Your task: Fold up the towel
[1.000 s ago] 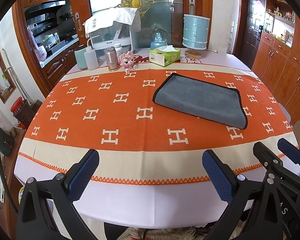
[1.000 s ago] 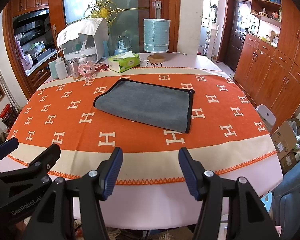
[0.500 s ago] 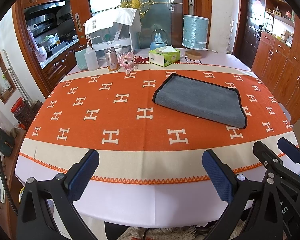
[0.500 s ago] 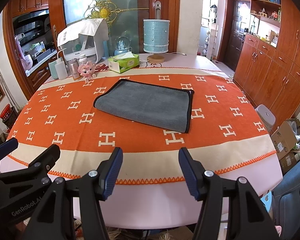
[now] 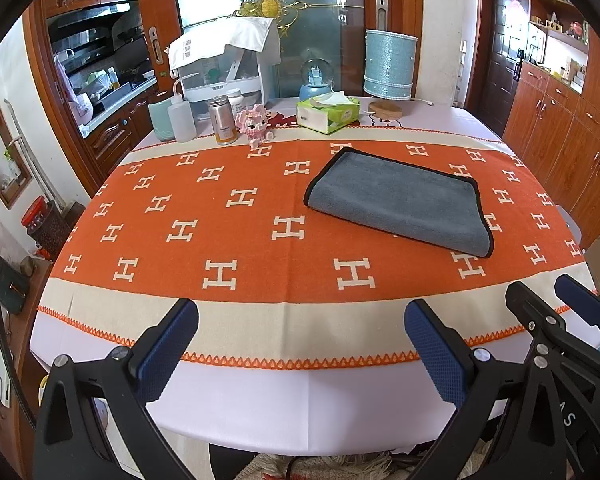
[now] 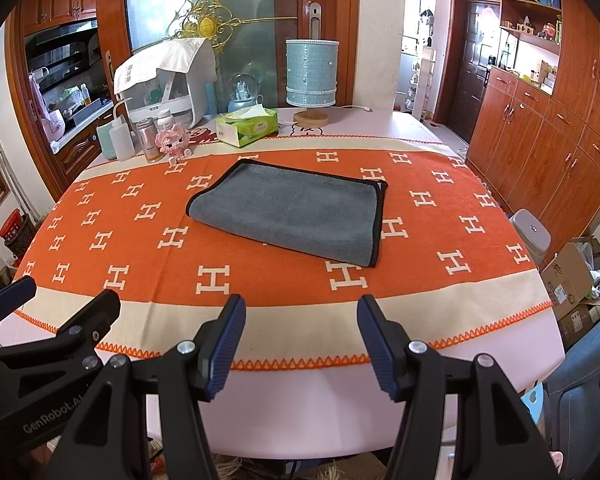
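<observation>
Towel: the grey towel (image 5: 400, 204) (image 6: 292, 212) with a black edge lies folded and flat on the orange cloth (image 5: 220, 216) (image 6: 140, 240), toward the far side of the worktop (image 5: 300, 400).
Left tool: the left tool (image 5: 300, 340) hangs over the near edge of the worktop. Its blue pads (image 5: 168, 348) are wide apart and hold nothing. It is well apart from the towel.
Right tool: the right tool (image 6: 302, 340) also hangs over the near edge. Its pads (image 6: 226, 344) are apart and hold nothing. It does not touch the towel.
Far edge: a green tissue box (image 5: 328, 114), a pink toy (image 5: 254, 124), a silver can (image 5: 222, 120), a white bottle (image 5: 182, 120) and a blue lamp (image 5: 390, 68) stand behind the towel.
</observation>
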`<state>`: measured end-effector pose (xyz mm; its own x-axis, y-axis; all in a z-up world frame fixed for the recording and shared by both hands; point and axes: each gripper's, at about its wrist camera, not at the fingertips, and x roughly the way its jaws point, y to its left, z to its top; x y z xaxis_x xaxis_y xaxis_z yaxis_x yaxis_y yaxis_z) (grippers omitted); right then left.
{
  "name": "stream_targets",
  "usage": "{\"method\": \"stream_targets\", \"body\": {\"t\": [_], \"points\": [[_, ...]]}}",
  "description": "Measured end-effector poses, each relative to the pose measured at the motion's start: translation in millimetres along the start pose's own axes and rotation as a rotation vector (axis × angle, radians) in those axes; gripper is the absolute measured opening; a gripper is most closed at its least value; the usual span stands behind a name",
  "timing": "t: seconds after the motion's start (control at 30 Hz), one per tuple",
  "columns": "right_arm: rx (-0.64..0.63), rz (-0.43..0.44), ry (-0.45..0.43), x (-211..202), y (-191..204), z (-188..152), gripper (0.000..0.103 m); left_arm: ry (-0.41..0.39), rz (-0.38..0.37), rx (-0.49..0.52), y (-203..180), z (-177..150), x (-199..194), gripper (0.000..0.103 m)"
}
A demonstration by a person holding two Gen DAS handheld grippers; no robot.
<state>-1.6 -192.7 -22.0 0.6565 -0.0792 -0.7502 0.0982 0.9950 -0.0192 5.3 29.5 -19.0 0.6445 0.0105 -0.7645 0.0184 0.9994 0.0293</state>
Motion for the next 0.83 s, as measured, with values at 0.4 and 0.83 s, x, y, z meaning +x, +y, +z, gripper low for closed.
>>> {"method": "stream_targets", "body": {"t": [0.4, 0.83], "points": [[0.001, -0.001, 0.001, -0.7, 0.0, -0.8, 0.058, 0.000, 0.002, 0.002, 0.0, -0.2, -0.2, 0.103], [0.001, 0.000, 0.002, -1.2, -0.6, -2.6, 0.058, 0.001, 0.002, 0.003, -1.1, -1.0, -1.4, 0.103]]}}
